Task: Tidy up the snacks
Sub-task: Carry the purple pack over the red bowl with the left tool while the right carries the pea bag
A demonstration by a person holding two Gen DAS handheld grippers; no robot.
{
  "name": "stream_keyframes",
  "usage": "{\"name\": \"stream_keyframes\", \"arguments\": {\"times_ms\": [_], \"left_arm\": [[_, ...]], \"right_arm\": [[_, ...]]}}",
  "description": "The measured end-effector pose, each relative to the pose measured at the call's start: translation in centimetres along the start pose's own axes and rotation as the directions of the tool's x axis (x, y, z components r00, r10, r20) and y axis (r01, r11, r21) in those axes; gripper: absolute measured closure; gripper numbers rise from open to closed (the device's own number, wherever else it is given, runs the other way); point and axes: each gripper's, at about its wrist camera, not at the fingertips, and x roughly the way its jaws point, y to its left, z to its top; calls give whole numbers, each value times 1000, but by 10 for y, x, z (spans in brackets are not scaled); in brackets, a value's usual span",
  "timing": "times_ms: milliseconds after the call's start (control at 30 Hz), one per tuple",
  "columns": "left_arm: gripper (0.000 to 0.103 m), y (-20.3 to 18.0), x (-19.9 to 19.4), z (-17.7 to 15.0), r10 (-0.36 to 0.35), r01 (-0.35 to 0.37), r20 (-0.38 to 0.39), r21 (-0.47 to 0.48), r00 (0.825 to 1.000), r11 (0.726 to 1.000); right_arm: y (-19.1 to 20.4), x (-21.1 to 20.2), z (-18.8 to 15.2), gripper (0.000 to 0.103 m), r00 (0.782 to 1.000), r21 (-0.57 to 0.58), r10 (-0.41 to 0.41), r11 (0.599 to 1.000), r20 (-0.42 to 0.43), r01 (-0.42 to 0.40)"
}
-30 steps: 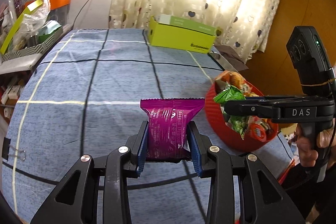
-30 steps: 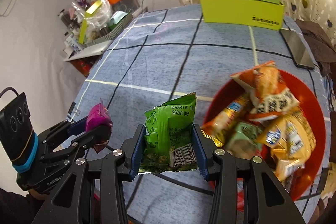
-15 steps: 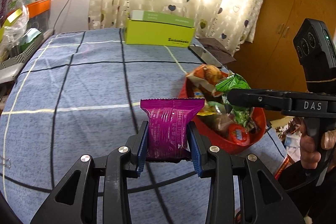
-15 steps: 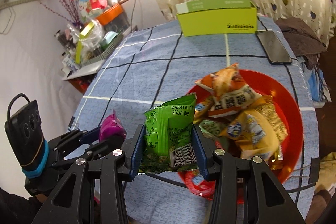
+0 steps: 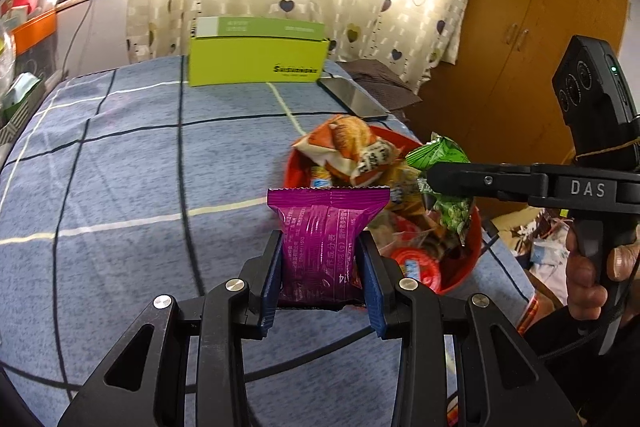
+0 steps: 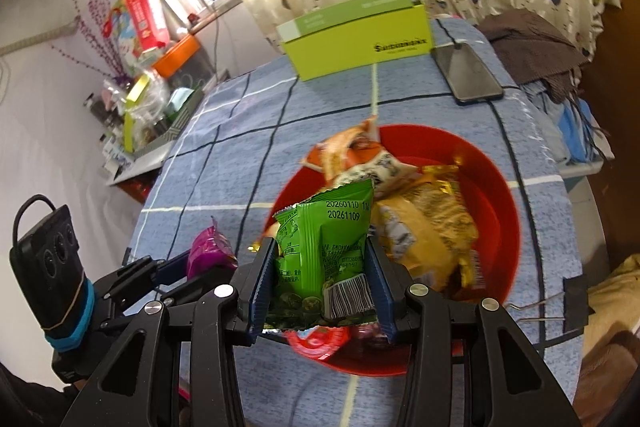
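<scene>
Currently my left gripper (image 5: 320, 269) clamps a purple snack packet (image 5: 322, 243) upright between its blue pads. My right gripper (image 6: 318, 281) likewise pinches a green snack packet (image 6: 324, 247) above the red bowl (image 6: 500, 195).

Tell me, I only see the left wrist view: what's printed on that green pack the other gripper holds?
Observer: The right wrist view shows the green pack from the front: two rows of date digits at the top and a barcode at the bottom.
Operator: Is the right gripper squeezing it?
Observer: Yes, the right gripper has a blue pad pressed on each side of the pack.
Operator: What's under it?
Observer: The red bowl, with a big yellow pack in it just right of the green one.
Operator: Anything clipped on the cloth?
Observer: A black binder clip grips the cloth's right edge, past the bowl.
</scene>
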Motion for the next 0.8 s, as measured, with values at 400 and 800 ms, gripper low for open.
{"name": "stream_keyframes", "arguments": {"times_ms": [400,800], "left_arm": [[66,-27,15,12,-57,57,-4,48,998,997],[66,-34,35,25,-51,51,-6,68,999,996]], "right_arm": [[-32,-14,-1,61,995,50,-99,994,31,98],[-43,-12,5,61,979,41,-198,980,52,196]]}}
